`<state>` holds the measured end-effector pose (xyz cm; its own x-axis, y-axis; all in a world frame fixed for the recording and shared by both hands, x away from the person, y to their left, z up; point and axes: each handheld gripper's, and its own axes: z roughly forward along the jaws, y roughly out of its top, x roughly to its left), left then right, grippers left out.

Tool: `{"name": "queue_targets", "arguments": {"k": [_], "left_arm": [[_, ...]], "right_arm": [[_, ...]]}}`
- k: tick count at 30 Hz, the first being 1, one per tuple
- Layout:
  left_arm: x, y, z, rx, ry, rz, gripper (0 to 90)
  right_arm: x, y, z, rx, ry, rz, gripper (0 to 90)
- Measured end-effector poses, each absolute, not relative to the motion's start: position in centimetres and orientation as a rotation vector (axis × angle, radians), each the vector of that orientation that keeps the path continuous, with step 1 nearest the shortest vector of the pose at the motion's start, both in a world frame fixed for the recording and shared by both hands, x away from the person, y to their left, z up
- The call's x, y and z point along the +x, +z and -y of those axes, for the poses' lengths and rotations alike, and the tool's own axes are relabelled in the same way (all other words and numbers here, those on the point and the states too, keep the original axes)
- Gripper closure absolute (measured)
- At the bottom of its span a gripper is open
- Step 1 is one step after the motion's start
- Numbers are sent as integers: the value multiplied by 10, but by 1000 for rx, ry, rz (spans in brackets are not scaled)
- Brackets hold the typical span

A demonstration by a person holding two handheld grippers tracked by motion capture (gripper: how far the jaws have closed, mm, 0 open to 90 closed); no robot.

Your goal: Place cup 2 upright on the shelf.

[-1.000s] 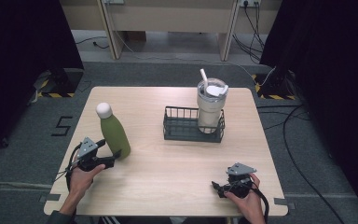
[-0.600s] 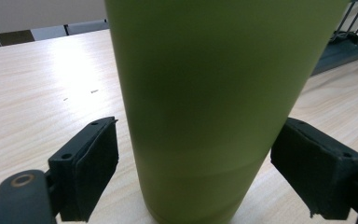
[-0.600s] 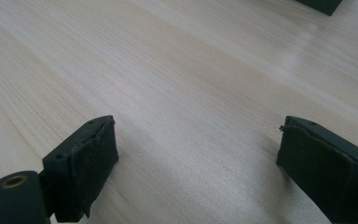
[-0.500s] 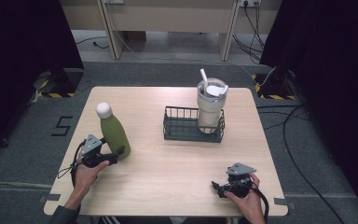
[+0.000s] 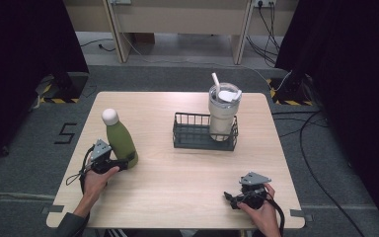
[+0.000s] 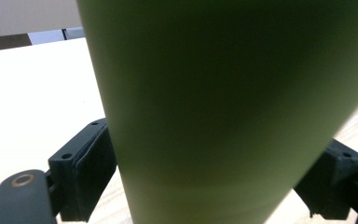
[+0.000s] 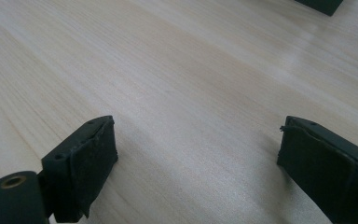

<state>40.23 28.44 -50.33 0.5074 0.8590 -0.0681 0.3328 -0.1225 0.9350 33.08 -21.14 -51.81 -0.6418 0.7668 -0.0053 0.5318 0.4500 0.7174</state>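
A: The left gripper [image 5: 120, 164] has its jaws closed on the lower body of the green bottle [image 5: 120, 139]. In the left gripper view the pads [image 6: 95, 163] press the bottle [image 6: 223, 112] on both sides, so the grip looks firm.

B: And where does the bottle stand?

A: Upright on the left part of the wooden table [image 5: 177, 168], white cap on top, well apart from the dark wire basket [image 5: 192, 136]. The basket already holds a white tumbler [image 5: 223, 112] with a straw at its right end; its left part looks free.

B: The other hand?

A: The right gripper [image 5: 233, 198] rests low near the table's near right edge, jaws spread wide with nothing between them; its own view shows bare tabletop [image 7: 191, 93].

B: So how far along?

A: Probably early. The grasp seems made; lifting the bottle, carrying it across and setting it down, likely in the basket, all remain.
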Motion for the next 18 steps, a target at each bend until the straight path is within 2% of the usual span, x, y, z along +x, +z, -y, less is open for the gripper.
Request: {"name": "queue_targets", "arguments": {"k": [18], "left_arm": [[406, -506, -280, 1686, 641, -1007, 200]], "right_arm": [[331, -518, 211, 1105, 1002, -2376, 115]]}}
